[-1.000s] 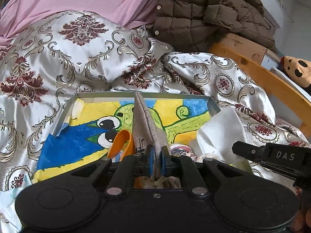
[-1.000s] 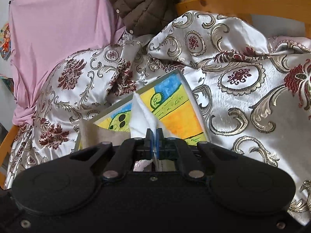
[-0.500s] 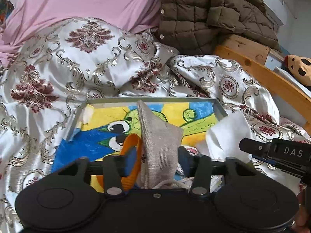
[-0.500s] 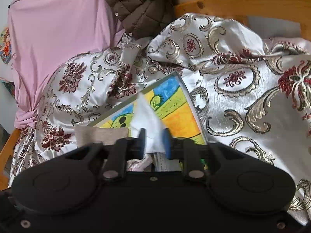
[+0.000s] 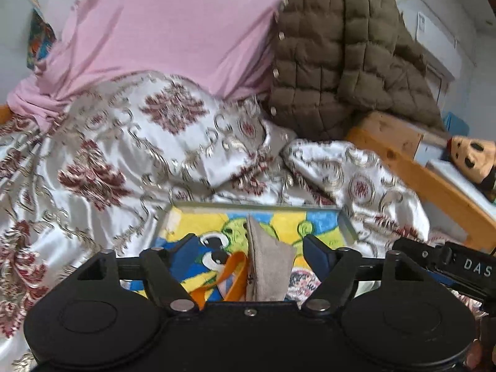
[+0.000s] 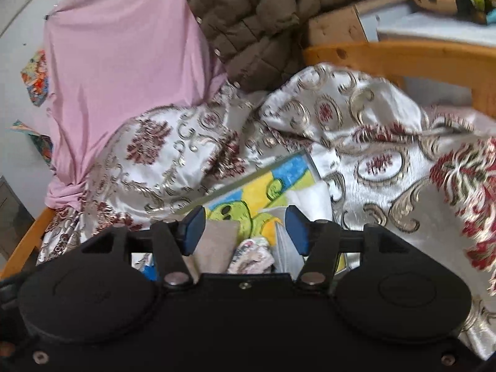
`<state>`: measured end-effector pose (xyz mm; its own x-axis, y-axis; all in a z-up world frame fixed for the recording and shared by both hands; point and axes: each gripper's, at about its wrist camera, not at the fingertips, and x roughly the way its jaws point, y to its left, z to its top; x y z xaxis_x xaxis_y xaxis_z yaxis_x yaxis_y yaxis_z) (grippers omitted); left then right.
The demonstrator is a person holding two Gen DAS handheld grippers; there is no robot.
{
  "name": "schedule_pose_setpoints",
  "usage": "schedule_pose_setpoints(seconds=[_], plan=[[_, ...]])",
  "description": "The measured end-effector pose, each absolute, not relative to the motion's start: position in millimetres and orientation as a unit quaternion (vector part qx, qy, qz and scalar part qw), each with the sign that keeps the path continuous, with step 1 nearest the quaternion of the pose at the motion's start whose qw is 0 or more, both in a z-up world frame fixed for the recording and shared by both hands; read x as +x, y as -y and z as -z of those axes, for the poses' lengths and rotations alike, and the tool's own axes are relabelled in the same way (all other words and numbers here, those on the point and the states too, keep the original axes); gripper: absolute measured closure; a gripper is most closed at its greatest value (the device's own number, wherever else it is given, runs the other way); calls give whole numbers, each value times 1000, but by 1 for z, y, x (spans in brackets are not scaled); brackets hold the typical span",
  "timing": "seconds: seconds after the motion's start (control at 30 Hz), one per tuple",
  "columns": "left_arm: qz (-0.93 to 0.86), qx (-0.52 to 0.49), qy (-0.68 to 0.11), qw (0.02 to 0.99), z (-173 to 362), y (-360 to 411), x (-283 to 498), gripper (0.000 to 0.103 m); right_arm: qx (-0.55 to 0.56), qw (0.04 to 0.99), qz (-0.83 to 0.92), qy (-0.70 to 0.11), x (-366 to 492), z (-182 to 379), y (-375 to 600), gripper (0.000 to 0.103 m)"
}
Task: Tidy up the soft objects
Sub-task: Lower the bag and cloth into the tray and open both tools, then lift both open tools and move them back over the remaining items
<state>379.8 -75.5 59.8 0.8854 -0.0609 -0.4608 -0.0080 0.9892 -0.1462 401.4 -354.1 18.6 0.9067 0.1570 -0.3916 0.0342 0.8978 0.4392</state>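
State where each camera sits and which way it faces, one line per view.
Left wrist: on the left gripper, looking forward and slightly down at the painted tray, grey cloth, patterned quilt; its open jaws and the right gripper show.
Right wrist: on the right gripper, facing the same tray from the right; only its open jaws show.
Shared: tray, grey cloth, quilt, pink sheet, brown jacket.
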Motion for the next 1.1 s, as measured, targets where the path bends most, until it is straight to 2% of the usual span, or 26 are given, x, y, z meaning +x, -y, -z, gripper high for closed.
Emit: schedule_pose_setpoints(seconds=[0.07,0.17,0.2,0.3,0.53,0.83,1.1], plan=[[12,-78,-225,971,-70,72,367,20,219,954,-37,-199,387,-32,352,41],[8,-89,-203,975,-86,65,343,13,218,961,-46,-161,361,-49,351,35],[7,-95,-195,976,-91,63,333,10,217,963,-48,-154,351,-55,351,27],[6,-108,-172,979,-104,55,307,6,199,970,-48,-129,320,-71,346,15],[15,-109,-136,985,-121,48,245,1,158,984,-53,-68,241,-108,333,1],[29,-112,-107,987,-127,36,174,1,135,988,-61,-33,158,-124,317,1],[25,-97,-106,989,-110,21,128,1,106,992,-63,-29,106,-108,294,1]])
